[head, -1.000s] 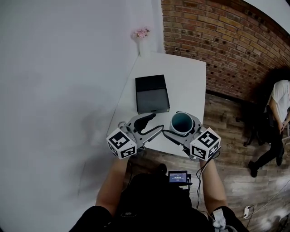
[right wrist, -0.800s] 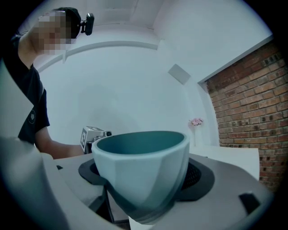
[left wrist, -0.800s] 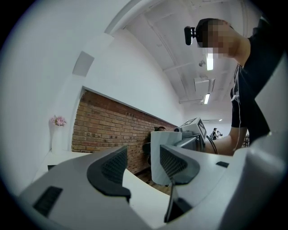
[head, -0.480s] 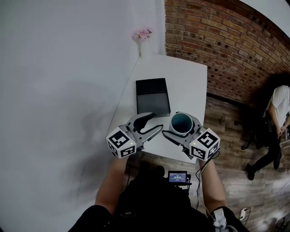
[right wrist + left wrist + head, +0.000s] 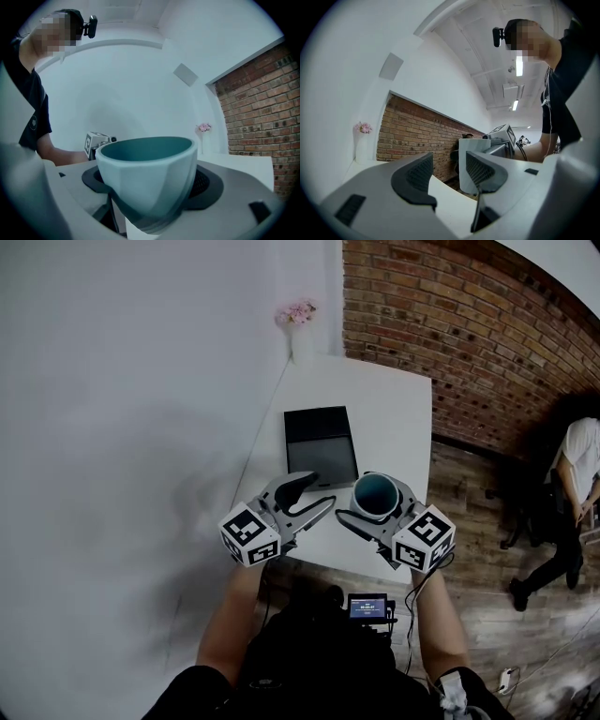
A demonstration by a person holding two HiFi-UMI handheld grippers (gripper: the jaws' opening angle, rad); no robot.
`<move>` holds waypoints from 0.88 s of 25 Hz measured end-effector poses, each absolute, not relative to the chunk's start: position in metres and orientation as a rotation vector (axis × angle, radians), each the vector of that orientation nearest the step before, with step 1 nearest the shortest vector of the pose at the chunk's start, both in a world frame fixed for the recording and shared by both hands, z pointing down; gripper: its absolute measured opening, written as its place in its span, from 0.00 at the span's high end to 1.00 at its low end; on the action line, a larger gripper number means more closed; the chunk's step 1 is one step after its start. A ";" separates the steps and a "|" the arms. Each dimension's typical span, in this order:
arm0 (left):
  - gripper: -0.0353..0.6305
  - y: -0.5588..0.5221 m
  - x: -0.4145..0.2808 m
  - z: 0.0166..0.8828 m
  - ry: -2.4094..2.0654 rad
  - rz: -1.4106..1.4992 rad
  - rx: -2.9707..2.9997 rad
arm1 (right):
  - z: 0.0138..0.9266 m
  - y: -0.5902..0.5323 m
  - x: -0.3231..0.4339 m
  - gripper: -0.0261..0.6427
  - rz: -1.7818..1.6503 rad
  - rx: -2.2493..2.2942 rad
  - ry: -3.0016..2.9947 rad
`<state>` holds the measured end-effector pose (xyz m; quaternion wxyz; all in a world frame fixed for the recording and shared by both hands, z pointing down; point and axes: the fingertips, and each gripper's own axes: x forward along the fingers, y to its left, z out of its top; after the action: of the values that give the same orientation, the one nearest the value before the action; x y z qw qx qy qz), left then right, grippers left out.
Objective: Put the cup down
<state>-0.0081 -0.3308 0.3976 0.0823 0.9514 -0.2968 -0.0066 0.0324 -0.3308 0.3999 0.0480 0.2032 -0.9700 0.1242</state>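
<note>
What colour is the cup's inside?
Dark teal inside the cup, paler blue-green outside; clearest in the right gripper view.

A white worktop (image 5: 394, 409) stands against a white wall, with a brick wall past its far edge. A vase of pink flowers (image 5: 298, 326) stands at the far left corner, and a flat black box (image 5: 321, 444) lies mid-worktop, nearer the left edge. Over the near edge, the right gripper (image 5: 377, 504) clasps an upright cup (image 5: 375, 491) with a teal inside. Beside it, the left gripper (image 5: 315, 495) holds nothing; its jaws stand apart and have just been closing slightly.
</note>
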 end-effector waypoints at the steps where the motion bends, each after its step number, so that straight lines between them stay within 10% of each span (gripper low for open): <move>1: 0.61 -0.332 -0.009 0.397 -0.886 -0.022 2.842 | 0.400 -0.333 0.031 0.33 0.379 0.619 -2.959; 22: 0.63 -0.374 -0.044 0.388 -0.957 -0.059 2.827 | 0.391 -0.418 -0.008 0.33 0.292 0.605 -2.989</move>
<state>-0.0443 -0.3738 0.3882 0.0783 0.9441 -0.3197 -0.0196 -0.0077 -0.4181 0.3914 0.0388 0.1974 -0.9749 0.0951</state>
